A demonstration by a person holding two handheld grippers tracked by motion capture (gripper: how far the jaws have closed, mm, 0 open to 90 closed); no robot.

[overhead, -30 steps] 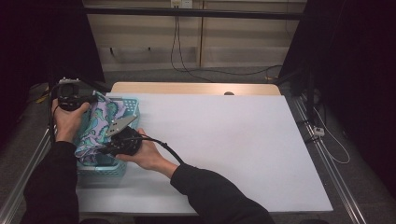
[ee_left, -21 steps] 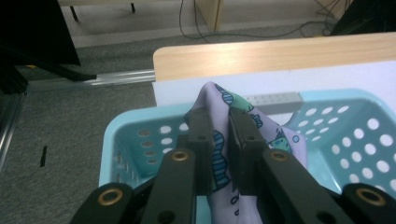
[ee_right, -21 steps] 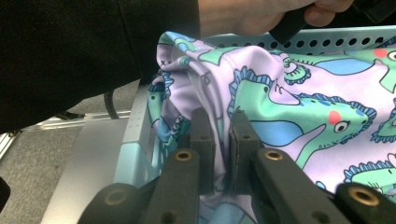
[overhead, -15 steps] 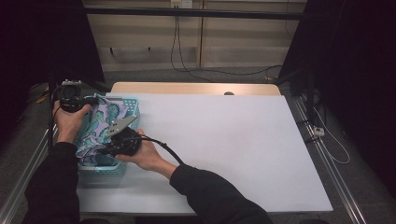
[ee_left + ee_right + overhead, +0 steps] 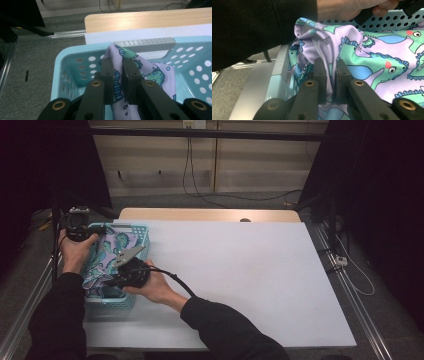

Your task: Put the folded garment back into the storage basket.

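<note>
A lilac cloth (image 5: 107,257) printed with green and blue dinosaurs lies in a light blue perforated basket (image 5: 141,231) at the table's left edge. My left gripper (image 5: 118,67) is shut on a fold of the cloth (image 5: 147,72) near the basket's (image 5: 75,75) far grey handle (image 5: 145,43). In the high view the left gripper (image 5: 80,227) sits at the basket's far left corner. My right gripper (image 5: 330,68) is shut on another fold of the cloth (image 5: 367,50) at the basket's near side, and the right gripper (image 5: 127,272) lies over the basket.
The white table top (image 5: 250,270) stretches to the right of the basket. A wooden strip (image 5: 210,214) runs along its far edge. Metal rails (image 5: 350,290) border the table on both sides. A black sleeve (image 5: 257,27) crosses the right gripper view.
The left hand and its end of the cloth have shifted slightly; the right hand has kept still.
</note>
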